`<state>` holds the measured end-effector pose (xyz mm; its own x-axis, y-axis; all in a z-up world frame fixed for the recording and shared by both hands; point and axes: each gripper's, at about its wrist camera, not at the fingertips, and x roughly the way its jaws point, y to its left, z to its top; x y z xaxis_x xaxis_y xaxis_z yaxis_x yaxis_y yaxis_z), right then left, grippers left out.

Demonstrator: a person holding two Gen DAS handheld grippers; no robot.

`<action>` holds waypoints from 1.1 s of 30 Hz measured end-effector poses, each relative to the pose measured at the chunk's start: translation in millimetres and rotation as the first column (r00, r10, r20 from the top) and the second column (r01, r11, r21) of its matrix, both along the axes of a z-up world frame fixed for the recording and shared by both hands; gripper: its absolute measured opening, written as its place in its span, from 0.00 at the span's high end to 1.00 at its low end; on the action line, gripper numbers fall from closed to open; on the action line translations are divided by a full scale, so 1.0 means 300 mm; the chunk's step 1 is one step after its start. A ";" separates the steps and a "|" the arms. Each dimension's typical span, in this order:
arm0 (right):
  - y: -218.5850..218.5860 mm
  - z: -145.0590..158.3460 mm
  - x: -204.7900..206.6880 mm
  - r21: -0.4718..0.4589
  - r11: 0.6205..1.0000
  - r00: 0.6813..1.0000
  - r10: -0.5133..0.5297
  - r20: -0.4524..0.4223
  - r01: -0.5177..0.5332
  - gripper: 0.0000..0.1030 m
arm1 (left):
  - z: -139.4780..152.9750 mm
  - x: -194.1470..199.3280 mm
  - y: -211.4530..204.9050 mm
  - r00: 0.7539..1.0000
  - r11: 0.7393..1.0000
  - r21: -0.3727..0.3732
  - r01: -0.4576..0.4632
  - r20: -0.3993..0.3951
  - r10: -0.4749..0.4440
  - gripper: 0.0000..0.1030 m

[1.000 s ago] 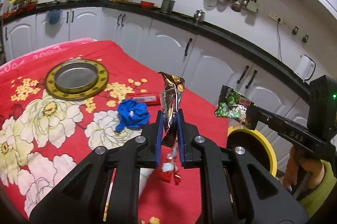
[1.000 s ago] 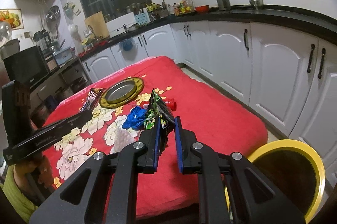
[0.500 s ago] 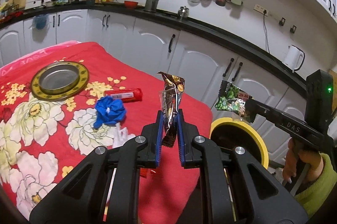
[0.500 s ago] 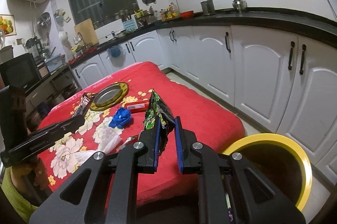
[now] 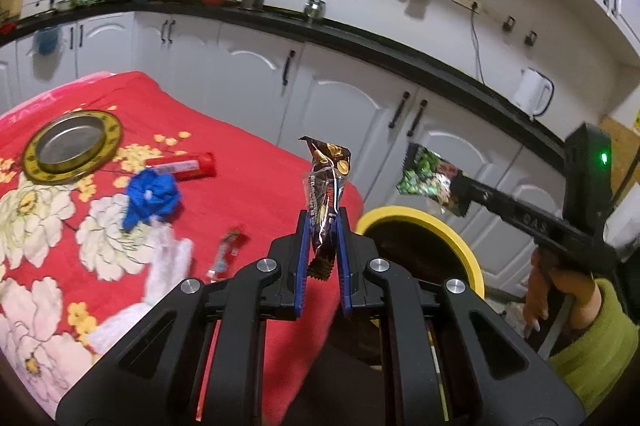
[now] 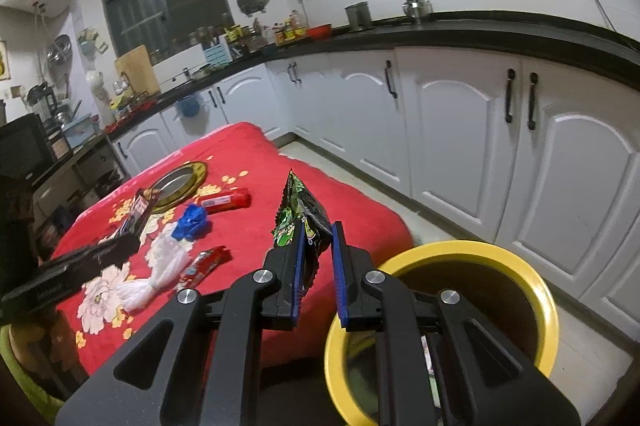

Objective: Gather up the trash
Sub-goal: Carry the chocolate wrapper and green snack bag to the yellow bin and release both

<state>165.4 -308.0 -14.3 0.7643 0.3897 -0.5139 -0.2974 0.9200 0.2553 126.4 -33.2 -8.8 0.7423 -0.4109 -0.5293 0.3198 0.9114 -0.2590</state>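
My left gripper [image 5: 322, 226] is shut on a brown snack wrapper [image 5: 326, 185], held upright over the table's near edge, left of the yellow-rimmed trash bin [image 5: 460, 246]. My right gripper [image 6: 316, 238] is shut on a green snack wrapper [image 6: 298, 218], just left of the bin's rim [image 6: 548, 306]; in the left wrist view that green wrapper [image 5: 430, 181] hangs above the bin. On the red flowered tablecloth [image 5: 248, 181] lie a blue crumpled glove [image 5: 152, 195], a red tube [image 5: 184, 167], a small red wrapper [image 5: 228, 254] and white plastic [image 5: 168, 266].
A metal plate with a gold rim [image 5: 70, 145] sits at the table's far left. White cabinets [image 6: 460, 129] under a black countertop run behind the table and the bin. The person's hand in a green sleeve [image 5: 572, 310] holds the right gripper's handle.
Both grippers have moved right, off the table toward the bin, each keeping its wrapper. The bin now looms larger in both views; the right gripper's jaws look slightly wider.
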 end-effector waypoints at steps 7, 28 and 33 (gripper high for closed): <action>-0.081 -0.017 -0.001 -0.006 0.998 0.998 -0.059 -0.004 0.059 0.87 | -0.027 0.004 -0.120 0.997 0.997 0.026 0.073 -0.019 -0.072 0.92; -0.316 -0.126 -0.011 0.006 0.985 0.983 -0.174 -0.060 0.174 0.87 | -0.154 0.052 -0.409 0.967 0.970 0.078 0.232 -0.124 -0.221 0.92; -0.345 -0.157 -0.002 0.012 0.982 0.979 -0.188 -0.085 0.189 0.87 | -0.196 0.053 -0.470 0.955 0.958 0.091 0.271 -0.151 -0.256 0.92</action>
<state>164.7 -411.4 -61.3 0.7799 0.2534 -0.5723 -0.0962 0.9520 0.2905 142.4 -174.3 -67.6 0.5333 -0.5161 -0.6703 0.5208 0.8247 -0.2207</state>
